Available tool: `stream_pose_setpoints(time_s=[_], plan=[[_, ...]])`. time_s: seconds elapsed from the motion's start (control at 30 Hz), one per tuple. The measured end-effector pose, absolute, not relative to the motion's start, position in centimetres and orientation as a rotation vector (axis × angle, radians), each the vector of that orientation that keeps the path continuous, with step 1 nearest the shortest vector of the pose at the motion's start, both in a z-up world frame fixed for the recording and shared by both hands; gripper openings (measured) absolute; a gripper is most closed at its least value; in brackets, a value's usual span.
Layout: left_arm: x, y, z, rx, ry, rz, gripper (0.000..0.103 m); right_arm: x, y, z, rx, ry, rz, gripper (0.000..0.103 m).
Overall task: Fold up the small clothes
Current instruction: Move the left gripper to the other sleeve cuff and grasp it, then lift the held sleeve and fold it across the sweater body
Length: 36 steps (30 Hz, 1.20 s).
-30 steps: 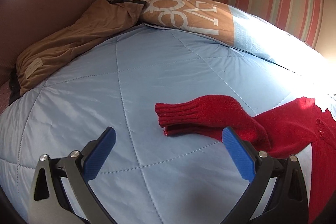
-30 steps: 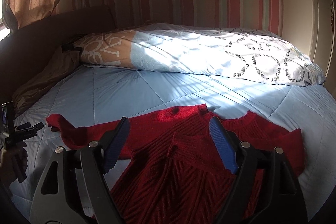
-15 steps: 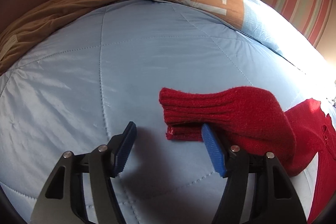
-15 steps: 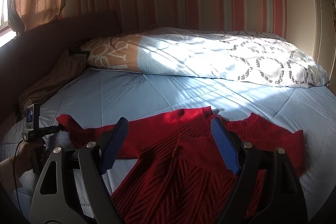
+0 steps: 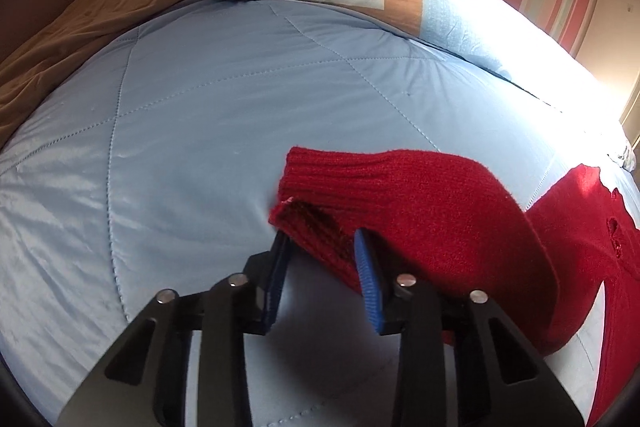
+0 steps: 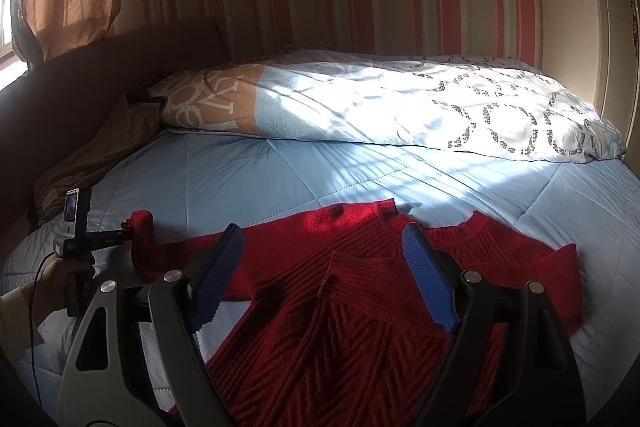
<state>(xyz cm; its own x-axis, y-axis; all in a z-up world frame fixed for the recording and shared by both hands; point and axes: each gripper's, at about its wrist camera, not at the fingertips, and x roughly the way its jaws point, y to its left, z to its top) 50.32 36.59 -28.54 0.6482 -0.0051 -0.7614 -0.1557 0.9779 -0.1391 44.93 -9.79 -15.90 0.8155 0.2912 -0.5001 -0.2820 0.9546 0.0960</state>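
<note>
A red knit sweater [image 6: 360, 291] lies spread on the light blue quilt [image 6: 248, 179]. One sleeve is folded across its front. The other sleeve [image 5: 400, 195] stretches to the left. My left gripper [image 5: 320, 243] is shut on the ribbed cuff [image 5: 316, 219] of that sleeve and holds it lifted off the quilt; it shows in the right wrist view [image 6: 120, 237] at the far left, with the cuff [image 6: 142, 227] raised. My right gripper [image 6: 320, 275] is open and empty, hovering over the sweater's body.
A patterned pillow and duvet [image 6: 400, 107] lie along the head of the bed. A tan cloth [image 5: 80, 27] is bunched at the left edge by the brown headboard [image 6: 120, 55]. A striped wall is behind.
My left gripper moved forward to the sleeve cuff, closed on it and lifted it off the quilt. My right gripper stayed open and hardly moved.
</note>
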Motion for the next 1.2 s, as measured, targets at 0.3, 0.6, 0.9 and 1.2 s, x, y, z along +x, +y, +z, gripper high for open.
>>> stream_pose_setpoints(time_s=[0.3, 0.6, 0.9, 1.2], plan=[[50.3, 35.9, -26.3, -0.172, 0.772, 0.151, 0.009, 44.6, -10.7, -16.1, 0.017, 0.539, 0.295, 0.082], [47.7, 31.1, -18.2, -0.018, 0.601, 0.243, 0.008, 44.0, -14.1, -14.8, 0.043, 0.541, 0.191, 0.082], [47.0, 19.0, -9.7, 0.033, 0.486, 0.11, 0.008, 40.9, -21.2, -12.9, 0.111, 0.529, 0.096, 0.082], [49.1, 3.7, -7.9, 0.091, 0.484, -0.05, 0.008, 38.3, -28.8, -13.0, 0.154, 0.541, 0.029, 0.083]])
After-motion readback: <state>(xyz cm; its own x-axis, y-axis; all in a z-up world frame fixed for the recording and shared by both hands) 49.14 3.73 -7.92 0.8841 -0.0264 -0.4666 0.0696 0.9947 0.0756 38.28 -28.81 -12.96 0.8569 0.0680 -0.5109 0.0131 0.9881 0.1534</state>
